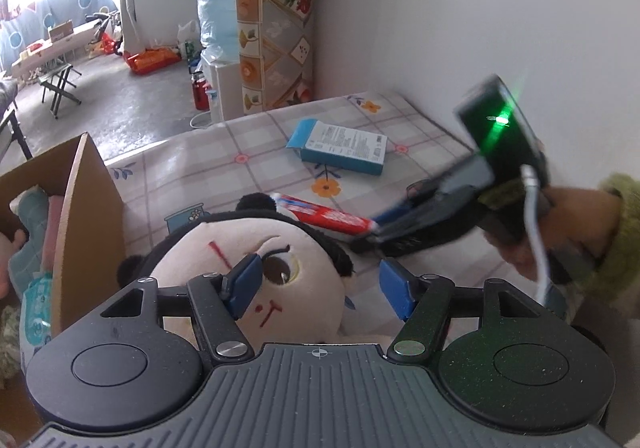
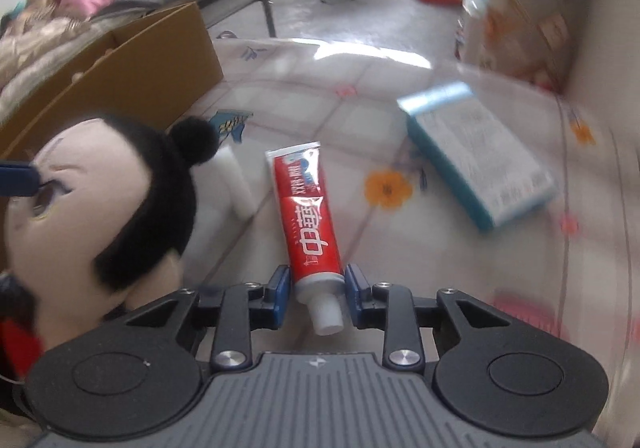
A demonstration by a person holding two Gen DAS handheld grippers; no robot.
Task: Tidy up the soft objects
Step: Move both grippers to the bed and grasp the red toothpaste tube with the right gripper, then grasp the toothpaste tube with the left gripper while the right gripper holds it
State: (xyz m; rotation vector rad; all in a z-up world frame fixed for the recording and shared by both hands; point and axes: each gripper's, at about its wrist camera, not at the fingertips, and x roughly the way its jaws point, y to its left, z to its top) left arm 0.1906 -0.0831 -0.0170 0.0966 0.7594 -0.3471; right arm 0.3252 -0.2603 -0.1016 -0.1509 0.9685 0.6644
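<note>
My right claw [image 2: 313, 290]: narrow, pads pinching toothpaste tube [image 2: 306, 220] at neck, just above white cap. Tube's long axis runs straight away from claw, crimped end far, flat on bench [image 2: 352, 120]. My left claw [image 1: 316, 288]: half wide, straddling plush doll [image 1: 224, 268] head, left pad on face, right pad looks clear (grip unsure). Cardboard box [image 1: 86, 228] left of doll, soft things inside; left claw nearer it. Right view shows tube grip and white block behind doll; left view shows box contents, teal carton [image 1: 340, 148] far.
</note>
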